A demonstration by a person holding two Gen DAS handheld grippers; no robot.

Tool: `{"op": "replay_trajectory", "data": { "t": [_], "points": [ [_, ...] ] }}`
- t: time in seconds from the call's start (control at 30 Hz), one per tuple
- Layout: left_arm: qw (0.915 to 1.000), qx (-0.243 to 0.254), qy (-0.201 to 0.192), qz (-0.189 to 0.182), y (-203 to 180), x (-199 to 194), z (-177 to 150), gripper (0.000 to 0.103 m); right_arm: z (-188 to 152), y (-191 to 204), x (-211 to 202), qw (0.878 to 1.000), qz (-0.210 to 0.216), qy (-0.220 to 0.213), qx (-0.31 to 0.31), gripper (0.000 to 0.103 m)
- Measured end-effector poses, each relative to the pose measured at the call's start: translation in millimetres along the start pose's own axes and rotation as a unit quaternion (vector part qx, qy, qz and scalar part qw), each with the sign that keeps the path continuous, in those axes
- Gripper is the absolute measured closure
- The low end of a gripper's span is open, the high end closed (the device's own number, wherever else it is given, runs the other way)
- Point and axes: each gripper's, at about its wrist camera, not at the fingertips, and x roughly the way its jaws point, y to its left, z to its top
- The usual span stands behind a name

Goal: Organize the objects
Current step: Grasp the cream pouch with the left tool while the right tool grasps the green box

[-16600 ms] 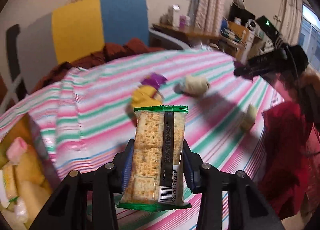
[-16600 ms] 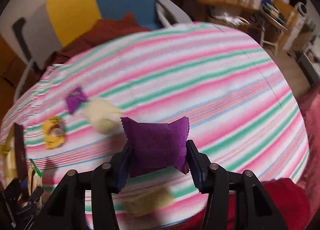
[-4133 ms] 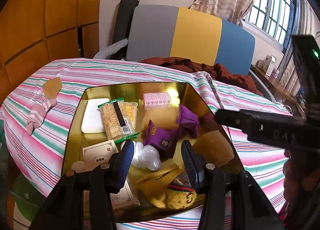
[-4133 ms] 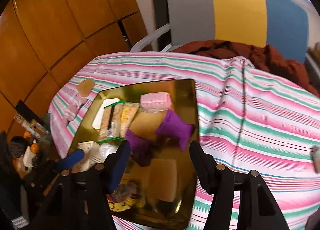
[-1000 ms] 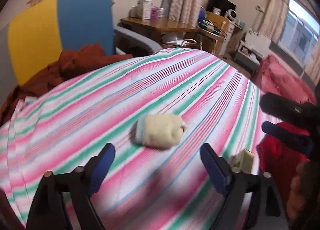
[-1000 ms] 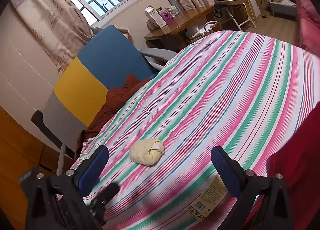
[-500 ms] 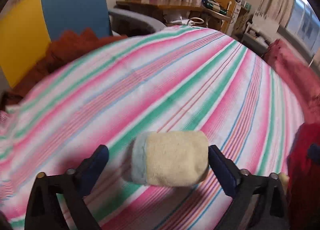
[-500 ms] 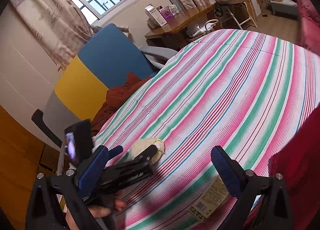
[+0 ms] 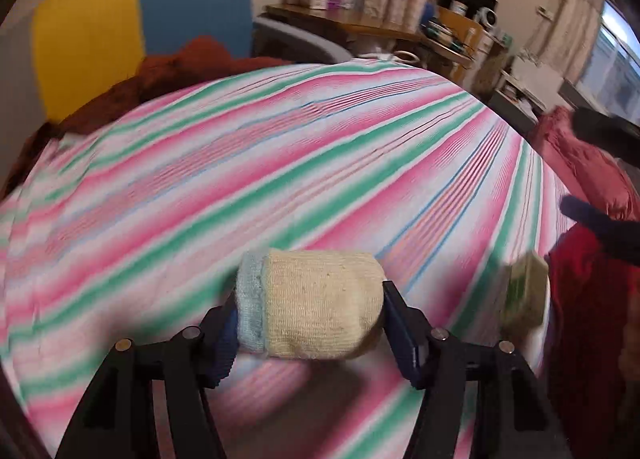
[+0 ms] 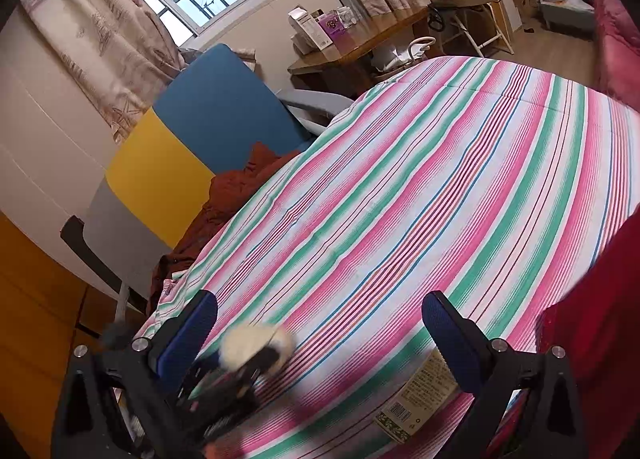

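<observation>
My left gripper (image 9: 310,323) is shut on a rolled cream sock with a light blue cuff (image 9: 316,311) and holds it just above the striped tablecloth (image 9: 280,163). In the right wrist view the same sock (image 10: 256,345) shows blurred, with the left gripper (image 10: 224,387) around it. My right gripper (image 10: 320,335) is wide open and empty above the cloth. A flat snack packet with a barcode (image 10: 418,395) lies near the table's front edge, below the right finger (image 10: 452,343). It shows as a blurred yellow-green packet (image 9: 524,291) in the left wrist view.
A chair with grey, yellow and blue back panels (image 10: 192,147) stands at the far side, with a rust-brown cloth (image 10: 236,191) draped on it. A red garment (image 10: 600,323) lies at the right table edge. A wooden desk with boxes (image 10: 352,47) stands behind.
My left gripper has closed on the sock and lifted it slightly; half a second ago its jaws were open around it. The right gripper has stayed open and nearly still.
</observation>
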Motion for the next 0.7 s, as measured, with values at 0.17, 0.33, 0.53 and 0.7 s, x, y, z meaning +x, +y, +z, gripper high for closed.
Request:
{"op": "replay_trajectory", "data": {
  "t": [0.17, 0.33, 0.53, 0.7],
  "points": [
    [0.9991, -0.027, -0.014, 0.028, 9, -32, -47, 0.038, 0, -3, 9, 1.000, 0.004, 0.026, 0.007, 0.000],
    [0.9988, -0.021, -0.030, 0.031, 8, -47, -81, 0.038, 2, -6, 33, 0.990, 0.035, 0.137, 0.008, 0.000],
    [0.9986, -0.037, -0.034, 0.017, 13, -39, -81, 0.038, 15, 11, 31, 0.962, -0.030, 0.227, -0.152, 0.000],
    [0.9985, -0.037, -0.037, 0.014, 13, -36, -81, 0.038, -7, 18, 54, 0.901, -0.107, 0.312, -0.283, 0.000]
  ]
}}
